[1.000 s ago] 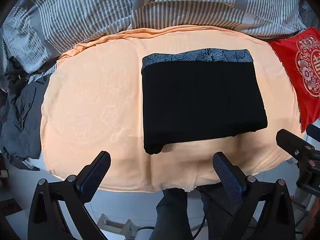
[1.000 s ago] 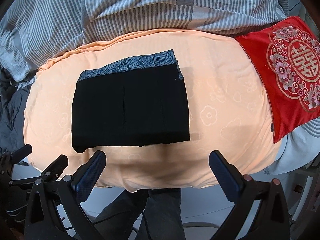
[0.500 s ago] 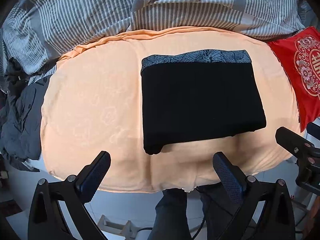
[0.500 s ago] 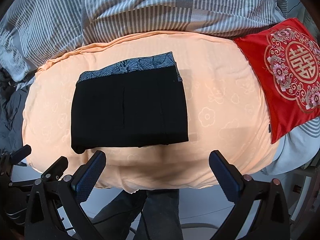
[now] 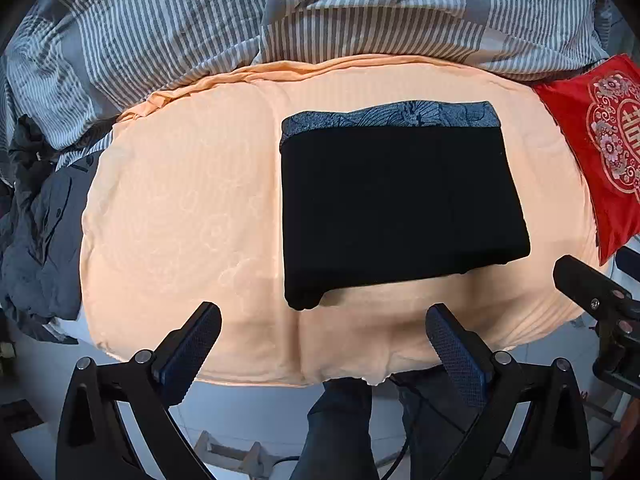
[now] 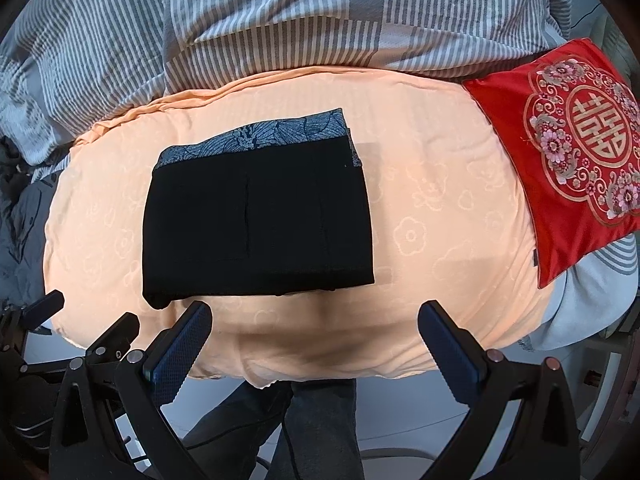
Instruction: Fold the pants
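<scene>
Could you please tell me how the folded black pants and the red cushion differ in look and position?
The folded black pants are plain black with a blue-patterned band along the far edge; the red cushion carries ornate gold and floral embroidery. The pants lie on the peach cover; the cushion sits at its right edge. Both lie flat, untouched.

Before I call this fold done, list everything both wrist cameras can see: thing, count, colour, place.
folded pants: one, black with a blue-grey patterned band along the far edge, lying flat on the peach cover.
peach cover: one, peach with a faint flower pattern, spread over the bed's near part.
striped bedding: grey and white, bunched behind the cover.
red cushion: one, red with gold and pink embroidery, at the cover's right end.
dark grey clothing: a rumpled heap, off the cover's left end.
person's legs: dark trousers, below the bed edge.
left gripper: black, blue pads, open, empty.
right gripper: same, open, empty.
</scene>
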